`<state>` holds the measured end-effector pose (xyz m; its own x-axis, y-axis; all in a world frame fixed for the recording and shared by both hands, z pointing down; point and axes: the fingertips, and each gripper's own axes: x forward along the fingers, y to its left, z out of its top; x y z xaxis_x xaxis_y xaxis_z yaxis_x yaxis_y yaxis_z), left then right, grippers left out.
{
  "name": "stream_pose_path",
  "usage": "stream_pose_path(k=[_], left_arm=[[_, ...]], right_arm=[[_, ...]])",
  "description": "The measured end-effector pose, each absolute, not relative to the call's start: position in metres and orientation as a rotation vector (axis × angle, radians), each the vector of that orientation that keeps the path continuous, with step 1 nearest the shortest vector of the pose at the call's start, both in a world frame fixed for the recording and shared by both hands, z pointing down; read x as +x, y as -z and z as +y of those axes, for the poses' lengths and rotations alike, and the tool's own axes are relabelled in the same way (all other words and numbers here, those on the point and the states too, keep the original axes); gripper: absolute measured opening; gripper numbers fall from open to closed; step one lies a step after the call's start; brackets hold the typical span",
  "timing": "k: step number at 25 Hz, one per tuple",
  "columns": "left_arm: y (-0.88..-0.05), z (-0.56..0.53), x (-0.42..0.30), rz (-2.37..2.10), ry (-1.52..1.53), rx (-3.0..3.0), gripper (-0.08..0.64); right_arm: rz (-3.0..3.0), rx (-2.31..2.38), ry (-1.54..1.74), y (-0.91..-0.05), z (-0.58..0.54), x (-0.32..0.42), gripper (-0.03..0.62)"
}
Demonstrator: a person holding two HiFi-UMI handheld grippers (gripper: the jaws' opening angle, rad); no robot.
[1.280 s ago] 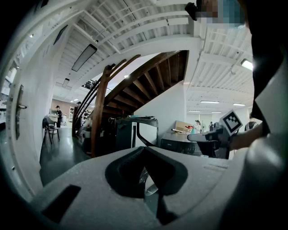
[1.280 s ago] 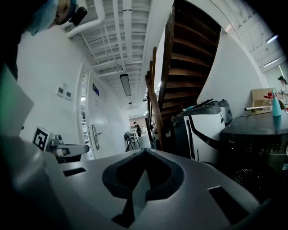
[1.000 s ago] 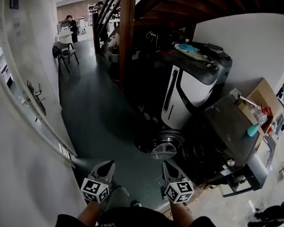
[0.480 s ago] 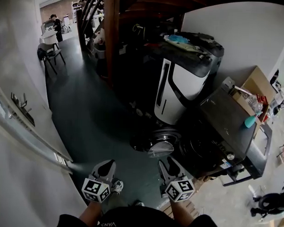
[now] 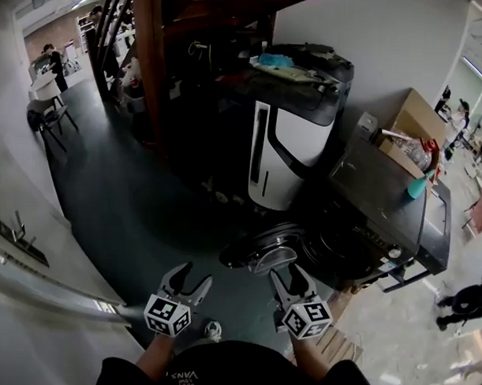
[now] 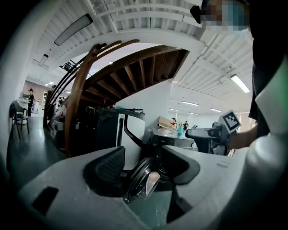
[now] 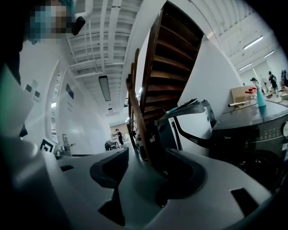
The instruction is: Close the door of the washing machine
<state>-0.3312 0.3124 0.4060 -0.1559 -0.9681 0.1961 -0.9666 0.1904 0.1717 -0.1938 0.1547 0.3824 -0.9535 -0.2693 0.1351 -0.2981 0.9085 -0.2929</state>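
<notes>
**Both claws open and empty before the swung-out washer door**

Far off at the left, a chair (image 5: 45, 119) stands on the dark floor (image 5: 130, 215), with a wooden stair post (image 5: 147, 74) rising to its right.

Low in the head view, the left gripper (image 5: 193, 276) is held out nearly level. Its jaws have just been opening and stand moderately apart with nothing between them. In the left gripper view the door shows through the gap, farther off and untouched.

The round glass door (image 5: 264, 253) hangs swung out from the front of the washing machine (image 5: 382, 208), ahead of the two grippers and clear of both. Behind it stands a tall white-and-black appliance (image 5: 294, 146), just left of the machine.

The right gripper (image 5: 289, 274) is nearest the door. Its jaws have also just been opening and now spread wide and empty. The right gripper view looks past them at the stair post, with the machine at its right edge.

At the machine's far top edge a teal bottle (image 5: 417, 186) stands beside a cardboard box (image 5: 413, 123).
</notes>
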Motion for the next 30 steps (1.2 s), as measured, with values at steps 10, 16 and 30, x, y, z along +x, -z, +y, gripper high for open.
stream_pose_path(k=[10,16,30], left_arm=[[-0.448,0.268,-0.389,-1.873,-0.186,2.110,0.330],[-0.504,0.228,-0.397,-1.768,-0.416,2.232,0.337],[-0.626,0.126,-0.378,-1.528,-0.637,2.221,0.361]], right_arm=[[-2.907,0.859,-0.544,-0.392,0.151,-0.200,0.244],[-2.830,1.046,-0.565,-0.413,0.145,-0.174,0.242],[-2.684,1.107,-0.643,-0.468,0.111,-0.123,0.241]])
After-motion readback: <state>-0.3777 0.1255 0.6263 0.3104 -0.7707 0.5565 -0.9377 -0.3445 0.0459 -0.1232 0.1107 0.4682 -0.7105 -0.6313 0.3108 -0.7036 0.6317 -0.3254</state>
